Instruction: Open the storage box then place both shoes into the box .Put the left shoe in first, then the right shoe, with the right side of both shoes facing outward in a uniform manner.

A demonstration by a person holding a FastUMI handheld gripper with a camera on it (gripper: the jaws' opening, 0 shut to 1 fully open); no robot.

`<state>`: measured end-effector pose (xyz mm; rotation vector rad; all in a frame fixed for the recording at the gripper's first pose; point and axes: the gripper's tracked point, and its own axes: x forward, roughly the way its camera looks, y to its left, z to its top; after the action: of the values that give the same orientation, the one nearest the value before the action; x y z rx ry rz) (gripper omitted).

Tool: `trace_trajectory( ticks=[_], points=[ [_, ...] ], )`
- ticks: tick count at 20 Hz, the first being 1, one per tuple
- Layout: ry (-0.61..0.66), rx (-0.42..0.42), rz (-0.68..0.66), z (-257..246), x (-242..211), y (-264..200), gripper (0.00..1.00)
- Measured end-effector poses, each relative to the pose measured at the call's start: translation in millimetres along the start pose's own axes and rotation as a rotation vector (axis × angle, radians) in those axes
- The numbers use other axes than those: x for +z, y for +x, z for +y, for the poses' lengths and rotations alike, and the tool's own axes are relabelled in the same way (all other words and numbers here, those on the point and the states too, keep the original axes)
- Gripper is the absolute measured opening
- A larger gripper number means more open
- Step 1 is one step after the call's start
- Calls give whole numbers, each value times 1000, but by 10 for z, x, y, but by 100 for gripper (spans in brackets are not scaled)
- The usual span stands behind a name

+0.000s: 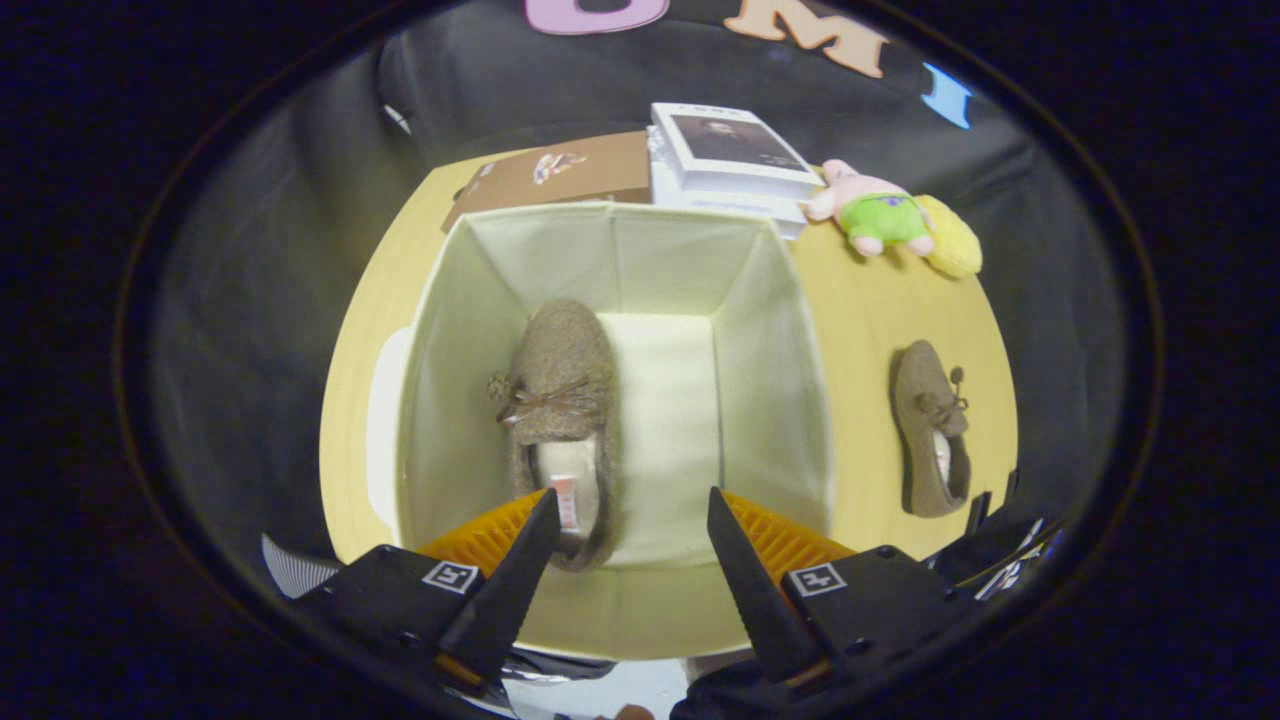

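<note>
a round yellow table [880, 300] bears a stack of books [725, 160]. a brown cardboard box [560, 175] lies just left of the books; a plush toy [890, 220] lies right of them.

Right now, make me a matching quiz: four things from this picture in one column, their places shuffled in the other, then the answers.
1. shoe with bow
2. second shoe
3. plush toy
4. tool

A. on the table, right of the box
B. open, above the box's near edge
C. inside the box, left side
D. beside the books, beyond the box

Pairs: 1-C, 2-A, 3-D, 4-B
</note>
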<state>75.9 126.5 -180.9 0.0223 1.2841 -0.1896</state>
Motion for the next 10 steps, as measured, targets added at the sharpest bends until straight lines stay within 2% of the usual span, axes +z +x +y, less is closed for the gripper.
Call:
trace_trajectory(
  ticks=[6, 8, 10],
  points=[
    [93, -41, -77, -655, 227, -550, 96],
    [126, -87, -92, -989, 279, -651, 96],
    [142, -176, -89, -1417, 296, -710, 96]
  ],
)
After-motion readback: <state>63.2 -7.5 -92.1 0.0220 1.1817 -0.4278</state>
